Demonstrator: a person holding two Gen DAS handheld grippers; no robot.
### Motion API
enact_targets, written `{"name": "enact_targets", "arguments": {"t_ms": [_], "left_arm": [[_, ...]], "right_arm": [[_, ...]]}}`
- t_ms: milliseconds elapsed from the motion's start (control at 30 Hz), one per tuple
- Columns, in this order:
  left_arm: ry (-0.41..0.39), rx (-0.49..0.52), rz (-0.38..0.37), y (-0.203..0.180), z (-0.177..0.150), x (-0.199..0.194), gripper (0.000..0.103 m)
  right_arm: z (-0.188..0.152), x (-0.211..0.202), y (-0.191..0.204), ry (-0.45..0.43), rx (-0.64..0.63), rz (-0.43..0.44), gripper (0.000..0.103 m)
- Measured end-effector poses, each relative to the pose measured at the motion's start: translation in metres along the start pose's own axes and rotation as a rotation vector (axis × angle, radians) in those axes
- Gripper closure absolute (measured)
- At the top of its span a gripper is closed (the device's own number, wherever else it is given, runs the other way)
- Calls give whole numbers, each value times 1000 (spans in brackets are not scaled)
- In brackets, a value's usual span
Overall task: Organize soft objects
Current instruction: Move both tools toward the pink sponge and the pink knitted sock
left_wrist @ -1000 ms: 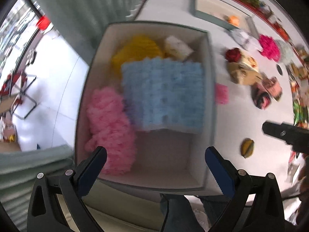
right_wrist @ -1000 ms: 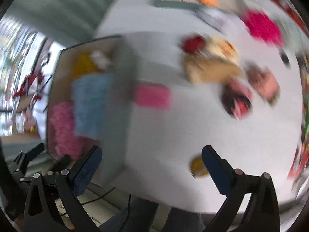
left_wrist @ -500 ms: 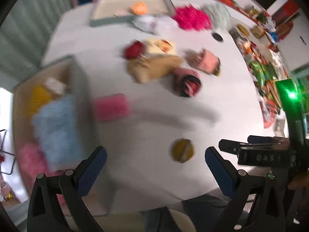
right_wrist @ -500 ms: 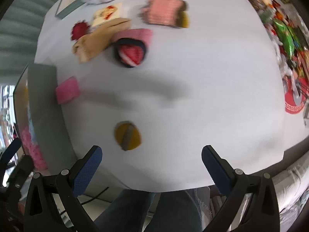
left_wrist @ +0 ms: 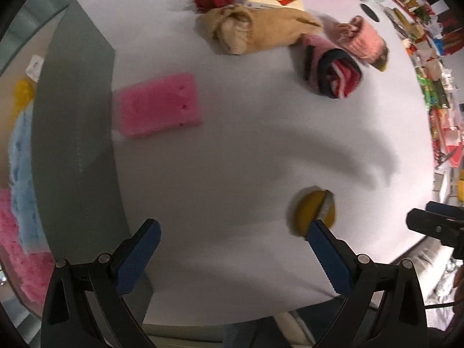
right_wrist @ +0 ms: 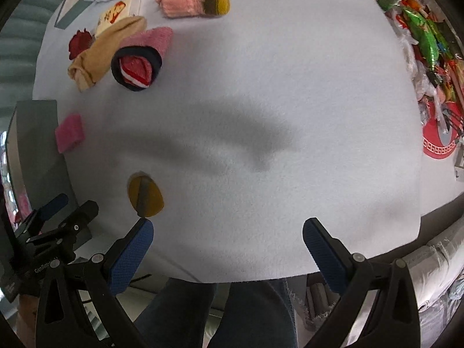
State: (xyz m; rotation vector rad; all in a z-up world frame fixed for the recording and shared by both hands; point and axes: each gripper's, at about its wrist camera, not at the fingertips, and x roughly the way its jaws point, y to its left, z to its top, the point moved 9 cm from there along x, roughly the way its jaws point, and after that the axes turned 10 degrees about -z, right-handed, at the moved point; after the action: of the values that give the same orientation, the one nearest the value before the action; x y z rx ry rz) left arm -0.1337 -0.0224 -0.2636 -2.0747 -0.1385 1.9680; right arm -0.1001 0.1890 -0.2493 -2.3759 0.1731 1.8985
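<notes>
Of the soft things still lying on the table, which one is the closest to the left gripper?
The round yellow sponge, right at the left gripper's right fingertip; the pink sponge lies farther off.

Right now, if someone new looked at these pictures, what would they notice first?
Probably the bright pink sponge lying flat on the white table, right beside the grey box. Next, the pile of rolled socks and a tan bundle farther back. A small yellow round pad sits alone near the left hand-held gripper, which is open and empty.

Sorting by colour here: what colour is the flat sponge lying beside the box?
Pink. The sponge shows best in the left wrist view, beside the grey box.
</notes>
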Motion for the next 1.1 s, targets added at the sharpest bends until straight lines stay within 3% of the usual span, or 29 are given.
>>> {"name": "enact_targets", "arguments": {"t_ms": [200,433,700,867,1100], "left_arm": [[-52,-83,40,18,13,-8,1],[-144,-129,118,11,64,-10,1],[-132,-197,149,30,86,2,1],[-132,-209,172,36,89,7,1],[-99,-145,296,26,101,12,1]], "right_arm": [[9,3,6,4,-50,11,0],[44,-14,23,-46,-92,7,0],[97,-23,66,-114,-97,33,0],[133,-7,83,-114,-75,-3,0],[158,18,102,-80,-79,-45,0]]}}
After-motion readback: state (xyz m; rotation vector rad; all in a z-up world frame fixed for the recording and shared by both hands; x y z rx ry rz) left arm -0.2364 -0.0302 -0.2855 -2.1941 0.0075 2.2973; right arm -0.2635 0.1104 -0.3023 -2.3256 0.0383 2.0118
